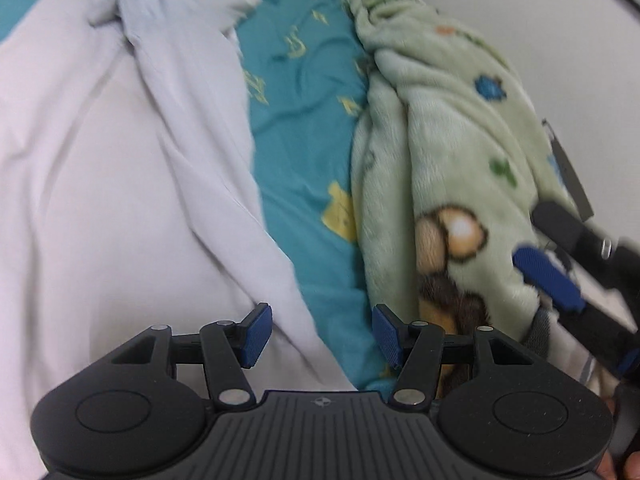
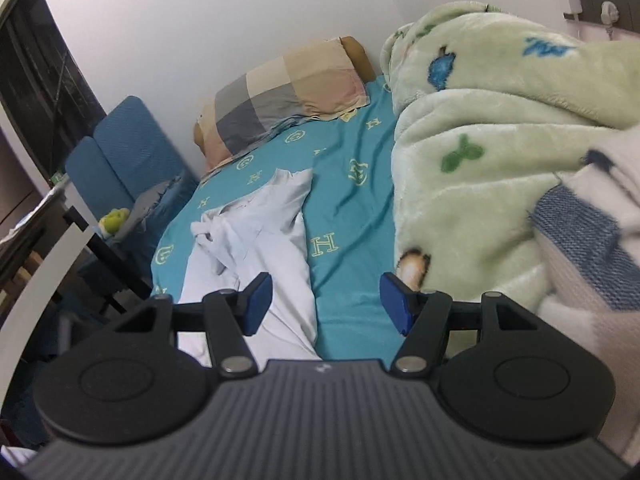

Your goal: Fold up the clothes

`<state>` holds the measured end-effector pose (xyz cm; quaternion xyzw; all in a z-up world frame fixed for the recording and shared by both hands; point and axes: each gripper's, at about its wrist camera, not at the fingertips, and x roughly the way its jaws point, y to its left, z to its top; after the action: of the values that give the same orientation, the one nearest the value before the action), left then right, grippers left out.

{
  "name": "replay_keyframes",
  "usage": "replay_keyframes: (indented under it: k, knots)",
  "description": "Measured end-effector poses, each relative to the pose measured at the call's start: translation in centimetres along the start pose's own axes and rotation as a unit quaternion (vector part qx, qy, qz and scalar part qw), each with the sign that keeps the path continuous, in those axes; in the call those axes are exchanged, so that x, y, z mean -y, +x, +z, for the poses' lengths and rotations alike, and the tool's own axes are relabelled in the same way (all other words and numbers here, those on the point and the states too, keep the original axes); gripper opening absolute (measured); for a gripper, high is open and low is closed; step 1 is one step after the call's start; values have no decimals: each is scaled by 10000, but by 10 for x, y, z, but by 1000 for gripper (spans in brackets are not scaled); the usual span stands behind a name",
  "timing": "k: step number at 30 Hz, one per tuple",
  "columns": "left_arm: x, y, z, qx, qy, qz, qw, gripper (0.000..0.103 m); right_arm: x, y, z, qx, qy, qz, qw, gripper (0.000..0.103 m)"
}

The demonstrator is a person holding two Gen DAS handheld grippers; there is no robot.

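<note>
A pale white garment (image 1: 120, 184) lies crumpled on the teal bed sheet (image 1: 304, 128), with its bunched end at the top left. My left gripper (image 1: 320, 336) hangs open just above the garment's right edge, where it meets the sheet, and nothing is between its pads. In the right wrist view the same garment (image 2: 256, 240) stretches away over the sheet (image 2: 352, 208). My right gripper (image 2: 326, 304) is open and empty above the sheet, between the garment and the green blanket. At the right edge of the left wrist view, one of the right gripper's blue pads (image 1: 548, 276) rests against the blanket.
A bulky green fleece blanket (image 2: 480, 152) with cartoon prints fills the bed's right side (image 1: 440, 128). A blue-and-white knitted cloth (image 2: 580, 248) lies by it. A checked pillow (image 2: 288, 100) sits at the head by the white wall. A blue chair (image 2: 120, 160) stands left of the bed.
</note>
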<state>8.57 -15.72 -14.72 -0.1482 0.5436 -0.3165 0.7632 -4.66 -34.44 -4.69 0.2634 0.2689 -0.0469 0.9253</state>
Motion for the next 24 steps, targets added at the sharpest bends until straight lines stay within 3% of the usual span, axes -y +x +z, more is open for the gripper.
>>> replay_keyframes:
  k: [1, 2, 5, 13, 20, 24]
  knots:
    - [1, 6, 1, -15, 9, 16, 10000, 55, 0, 5, -1, -67, -6, -30, 10000, 63]
    - [2, 10, 1, -16, 23, 40, 10000, 46, 0, 9, -1, -134, -22, -49, 9999, 63]
    - [-1, 14, 1, -30, -4, 46, 10000, 0, 2, 14, -4, -213, -22, -59, 9998, 63]
    - [-29, -63, 9, -22, -113, -288, 9995, 0, 2, 20, -6, -330, 8, -23, 9995, 63]
    - [-104, -117, 20, -144, -591, 408, 9973, 0, -8, 35, -13, -689, -130, 13, 9975, 63]
    - [-139, -111, 12, -237, -1230, 298, 9917, 1, -19, 47, -21, -1025, -309, 173, 9941, 63]
